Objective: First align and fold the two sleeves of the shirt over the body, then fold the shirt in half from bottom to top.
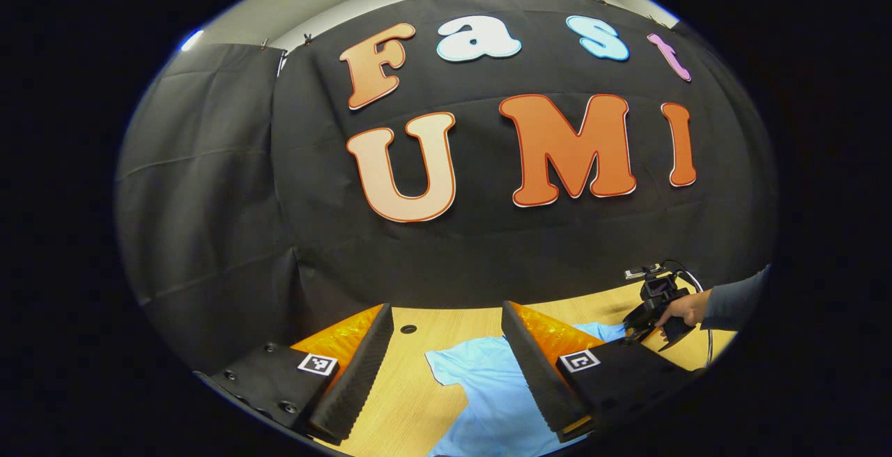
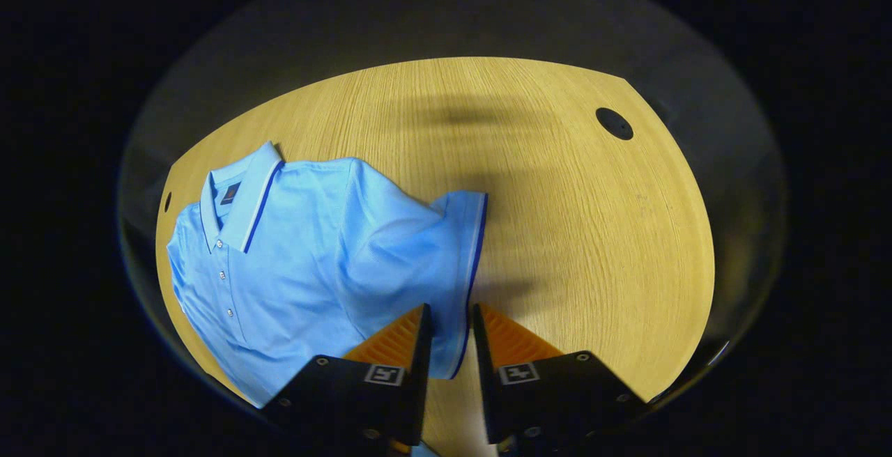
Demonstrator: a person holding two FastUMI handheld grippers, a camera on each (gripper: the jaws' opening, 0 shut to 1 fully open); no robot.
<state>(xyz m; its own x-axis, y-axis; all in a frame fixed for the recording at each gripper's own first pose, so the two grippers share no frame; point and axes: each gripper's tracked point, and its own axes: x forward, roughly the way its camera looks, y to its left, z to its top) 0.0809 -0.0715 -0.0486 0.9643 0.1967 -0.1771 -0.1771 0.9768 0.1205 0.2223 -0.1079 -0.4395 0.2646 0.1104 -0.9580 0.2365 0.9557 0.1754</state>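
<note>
In the right gripper view the right gripper (image 2: 449,335) is seen with its jaws narrowly apart and the cuff edge of the sleeve (image 2: 446,262) running between them; whether both fingers actually press the cloth cannot be told, though a pinch appears to be at hand. From those jaws the sleeve rises straight ahead, its trimmed hem lying along the line of the fingers, while the body of the light blue shirt (image 2: 293,269) spreads away to the left of the jaws, with the collar (image 2: 240,199) and button placket farthest off on that side. The coming fold is therefore judged to call for a carry leftward from the jaws, across the chest. To the right of the jaws bare wooden table (image 2: 592,234) is found, with a dark round hole (image 2: 614,123) far ahead; nothing stands in the path. In the left gripper view the left gripper (image 1: 446,359) is held with its jaws wide apart and nothing between them, above the table, the shirt lying just ahead and below. Beyond its right finger a hand (image 1: 683,308) on the other gripper is seen at the far sleeve, so the right gripper is the nearer.
</note>
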